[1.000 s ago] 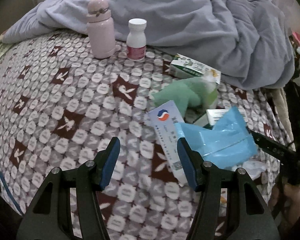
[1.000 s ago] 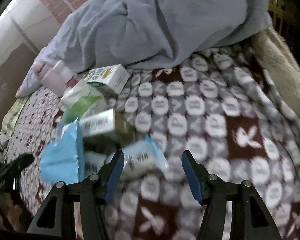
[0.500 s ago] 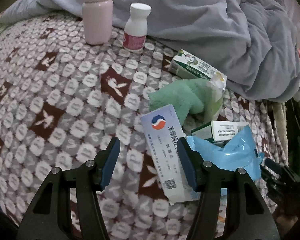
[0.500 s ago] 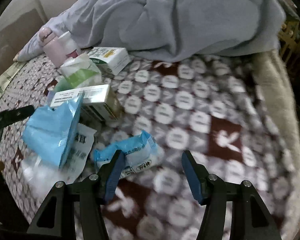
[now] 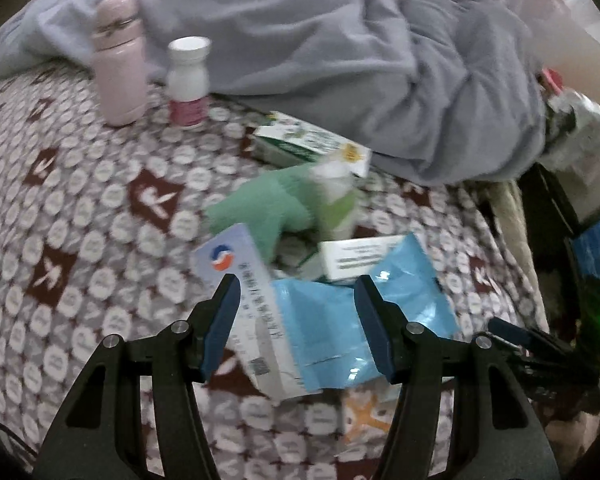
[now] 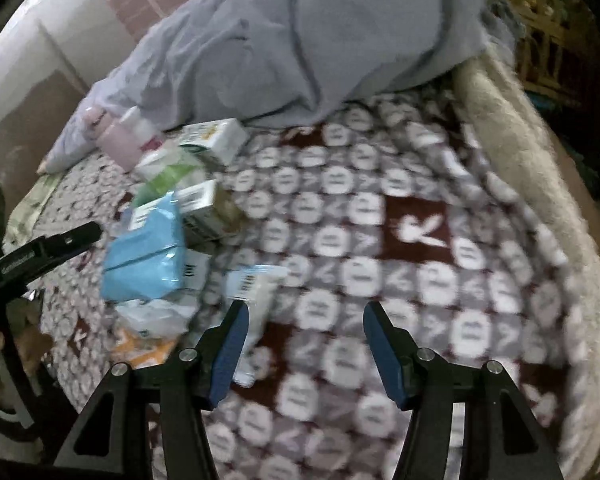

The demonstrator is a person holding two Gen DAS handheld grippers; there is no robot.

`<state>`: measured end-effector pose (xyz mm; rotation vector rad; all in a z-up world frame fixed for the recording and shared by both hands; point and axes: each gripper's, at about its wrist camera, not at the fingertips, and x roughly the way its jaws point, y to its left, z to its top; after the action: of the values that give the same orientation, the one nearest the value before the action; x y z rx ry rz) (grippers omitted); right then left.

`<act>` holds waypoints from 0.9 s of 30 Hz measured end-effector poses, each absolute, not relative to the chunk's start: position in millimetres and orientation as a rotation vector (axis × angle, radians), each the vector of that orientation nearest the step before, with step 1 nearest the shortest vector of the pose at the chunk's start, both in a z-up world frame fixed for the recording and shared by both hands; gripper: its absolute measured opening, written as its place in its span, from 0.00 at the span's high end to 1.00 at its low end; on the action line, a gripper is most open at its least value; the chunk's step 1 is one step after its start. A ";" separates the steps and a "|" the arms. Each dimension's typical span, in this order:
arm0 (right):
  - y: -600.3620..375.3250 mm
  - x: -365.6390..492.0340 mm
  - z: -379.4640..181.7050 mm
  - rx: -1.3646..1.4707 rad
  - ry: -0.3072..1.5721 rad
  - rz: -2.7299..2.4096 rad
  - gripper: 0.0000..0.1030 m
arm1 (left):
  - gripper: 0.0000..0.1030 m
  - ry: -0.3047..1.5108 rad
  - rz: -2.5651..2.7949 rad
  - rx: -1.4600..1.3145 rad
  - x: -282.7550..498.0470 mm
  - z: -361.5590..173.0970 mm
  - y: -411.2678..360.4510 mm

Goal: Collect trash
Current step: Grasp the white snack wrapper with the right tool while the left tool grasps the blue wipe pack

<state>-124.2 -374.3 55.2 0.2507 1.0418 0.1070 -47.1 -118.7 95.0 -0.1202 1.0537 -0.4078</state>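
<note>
Above blue wrapper (image 5: 340, 320), spread left tongs (image 5: 296, 304).

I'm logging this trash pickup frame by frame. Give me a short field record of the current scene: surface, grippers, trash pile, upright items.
surface: patterned bedspread, grey blanket bunched at the far side
left gripper: open, empty, blue plastic bag between its fingers
right gripper: open, empty, over bare bedspread
trash pile: blue plastic bag, white paper packet, green cloth, small boxes
upright items: pink bottle, white pill bottle
</note>
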 end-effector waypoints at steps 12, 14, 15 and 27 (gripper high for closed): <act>-354.1 -114.4 37.9 0.232 1.032 0.145 0.68 | 0.37 1.124 -0.658 0.073 -54.4 78.3 -160.2; -364.1 -122.1 45.6 0.223 1.013 0.127 0.68 | 0.36 1.124 -0.696 0.114 -58.4 76.7 -167.6; -369.5 -124.8 47.5 0.223 1.012 0.129 0.68 | 0.35 1.131 -0.712 0.147 -59.9 74.6 -172.7; -376.8 -133.9 44.9 0.214 1.023 0.124 0.68 | 0.56 1.161 -0.666 0.147 -47.0 65.2 -194.2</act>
<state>-133.9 -376.8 44.9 0.2141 1.0232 0.1238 -47.0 -194.2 65.2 0.1474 1.1613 -0.6663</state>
